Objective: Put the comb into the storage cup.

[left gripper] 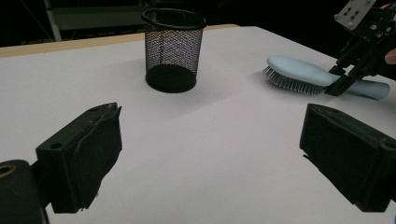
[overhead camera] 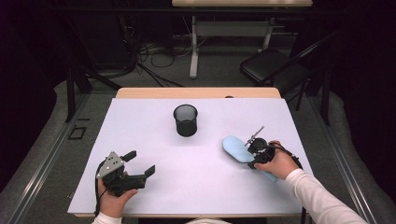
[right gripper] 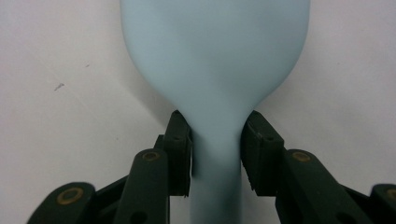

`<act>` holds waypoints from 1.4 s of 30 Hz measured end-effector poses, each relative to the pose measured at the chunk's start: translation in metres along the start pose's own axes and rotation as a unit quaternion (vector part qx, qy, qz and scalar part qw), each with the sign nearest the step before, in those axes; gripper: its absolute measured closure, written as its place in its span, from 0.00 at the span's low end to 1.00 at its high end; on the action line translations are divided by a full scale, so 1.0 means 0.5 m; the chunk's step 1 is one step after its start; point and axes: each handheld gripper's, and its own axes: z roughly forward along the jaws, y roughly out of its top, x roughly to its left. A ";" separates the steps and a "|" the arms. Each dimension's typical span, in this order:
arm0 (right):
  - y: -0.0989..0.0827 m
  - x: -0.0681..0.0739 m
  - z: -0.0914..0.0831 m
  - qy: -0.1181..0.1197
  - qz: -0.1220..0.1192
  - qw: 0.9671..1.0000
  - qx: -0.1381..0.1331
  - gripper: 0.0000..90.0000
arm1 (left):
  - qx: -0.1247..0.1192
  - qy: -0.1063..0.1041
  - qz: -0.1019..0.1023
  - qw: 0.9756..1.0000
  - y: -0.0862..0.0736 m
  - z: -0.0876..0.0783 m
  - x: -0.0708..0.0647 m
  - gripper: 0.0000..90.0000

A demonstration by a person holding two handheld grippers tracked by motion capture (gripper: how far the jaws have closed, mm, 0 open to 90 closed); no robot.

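My right gripper [right gripper: 215,154] clamps the blue hairbrush [right gripper: 215,60] at its neck, unlifted; left gripper [overhead camera: 140,164] waits wide open, empty; mesh cup [overhead camera: 186,120] stands far.

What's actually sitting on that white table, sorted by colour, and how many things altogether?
Black: 1, the mesh pencil cup
Light blue: 1, the hairbrush, bristles down, its neck between the right gripper's jaws
Total: 2
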 end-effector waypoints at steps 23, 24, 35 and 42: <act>-0.003 -0.006 -0.003 0.008 0.003 1.000 -0.001 0.77 | 0.000 -0.001 0.000 1.000 0.000 0.001 0.000 0.06; -0.006 -0.004 0.004 0.011 0.013 1.000 -0.027 0.77 | 0.000 -0.001 0.000 1.000 0.000 0.001 0.000 0.06; -0.006 -0.001 -0.004 0.007 0.012 1.000 -0.006 0.77 | 0.000 0.000 -0.001 1.000 0.000 0.001 0.000 0.06; -0.012 0.003 -0.005 0.002 0.011 1.000 -0.026 0.77 | 0.001 0.000 -0.001 1.000 0.000 0.001 0.000 0.06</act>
